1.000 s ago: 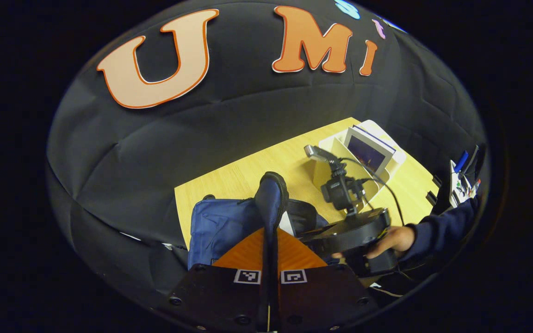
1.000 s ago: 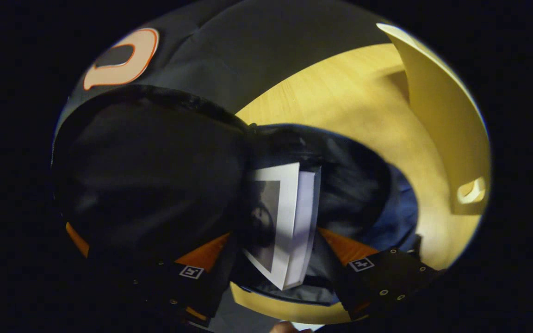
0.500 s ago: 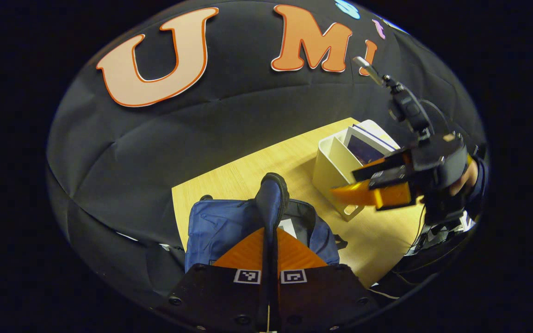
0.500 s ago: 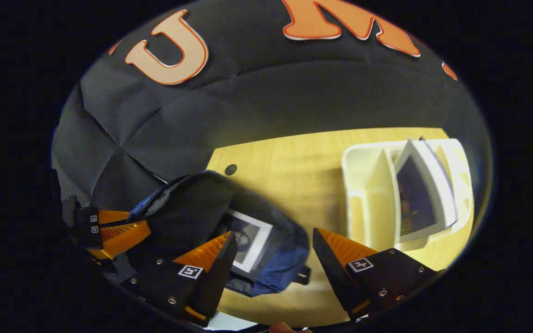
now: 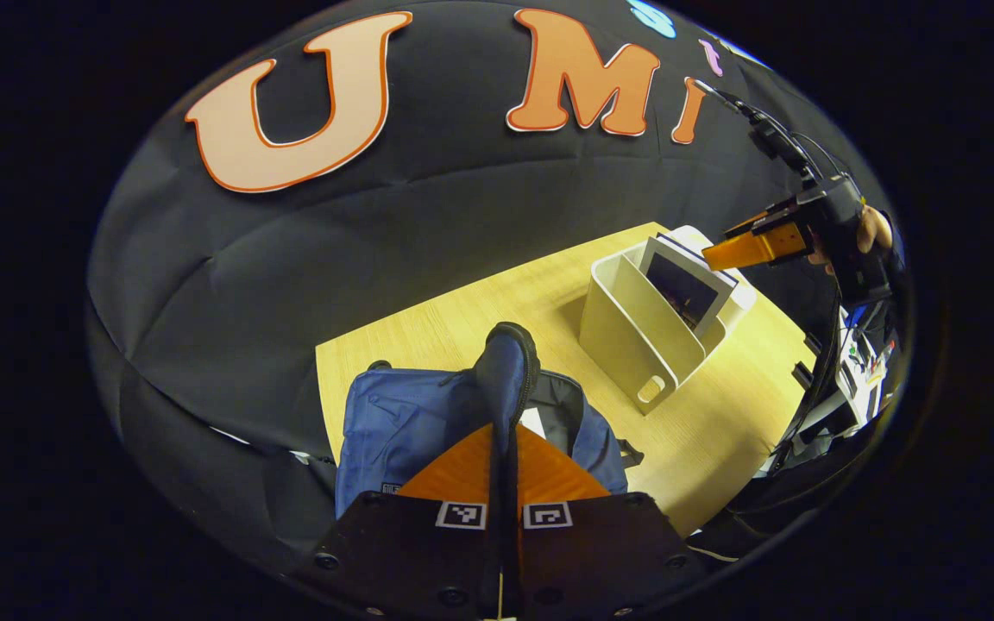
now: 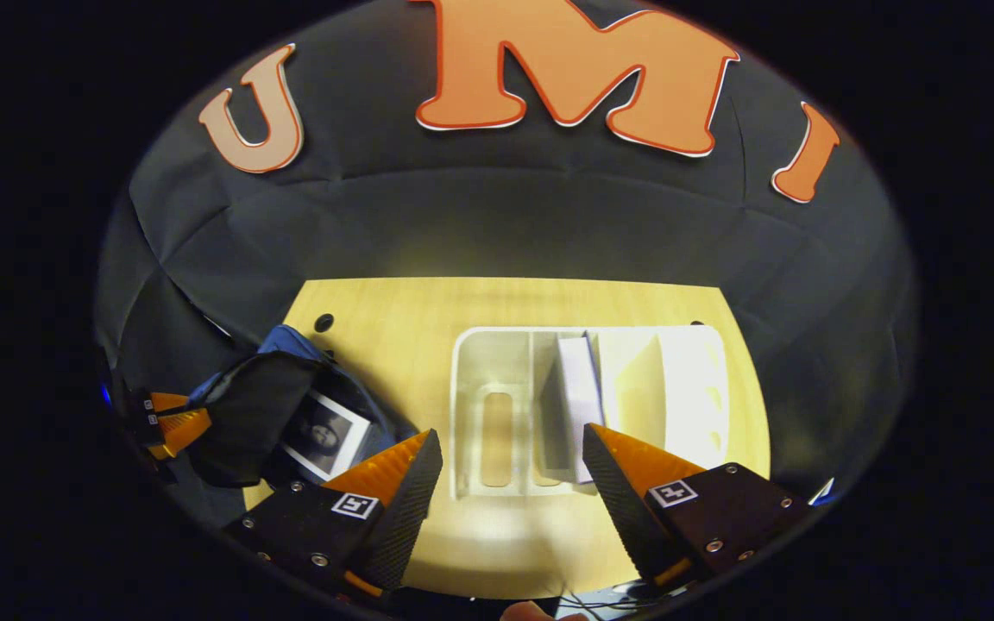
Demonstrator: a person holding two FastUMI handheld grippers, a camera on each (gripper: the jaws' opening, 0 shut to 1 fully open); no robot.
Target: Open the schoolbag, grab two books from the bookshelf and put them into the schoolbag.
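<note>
Schoolbag (image 5: 393, 423): blue, on the worktop (image 5: 462, 319), mouth open; one book (image 6: 324, 435) inside, partly covered by the dark flap.
Bookshelf (image 6: 497, 405): pale divided rack beside the schoolbag, one remaining book (image 6: 579, 397) upright in a middle slot; cover detail unreadable.
Left tool (image 5: 506, 405): closed on the schoolbag's handle (image 5: 510, 362), lifting it.
Right tool (image 6: 510, 479): wide open, holding nothing, above the bookshelf.
Worktop: light wood, with black cloth wall behind.
</note>
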